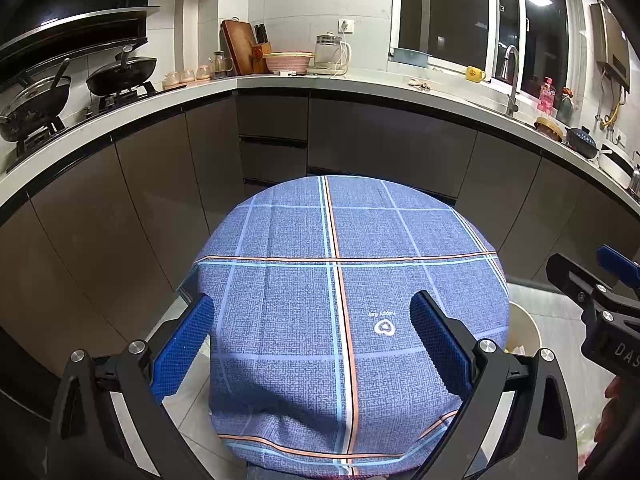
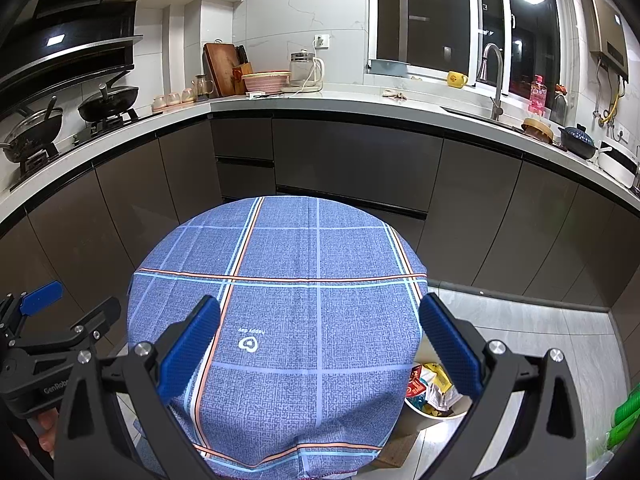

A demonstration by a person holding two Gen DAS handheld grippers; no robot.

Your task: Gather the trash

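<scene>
A small table under a blue checked cloth [image 1: 304, 320] fills the middle of both views [image 2: 304, 320]; nothing lies on its top. A white trash bin [image 2: 434, 412] stands on the floor at the table's right side and holds several colourful wrappers [image 2: 430, 388]. Its rim shows in the left wrist view [image 1: 528, 328]. My left gripper [image 1: 312, 340] is open and empty above the table's near part. My right gripper [image 2: 320, 344] is open and empty, also above the table. Each gripper shows at the edge of the other's view, the right gripper [image 1: 600, 304] and the left gripper [image 2: 52, 320].
An L-shaped kitchen counter [image 2: 360, 100] with dark cabinets runs behind the table. It holds pans on a stove [image 2: 80, 116], a kettle [image 2: 304, 68], a sink with tap [image 2: 494, 80] and pots at the right. A green object [image 2: 628, 416] sits at the right edge.
</scene>
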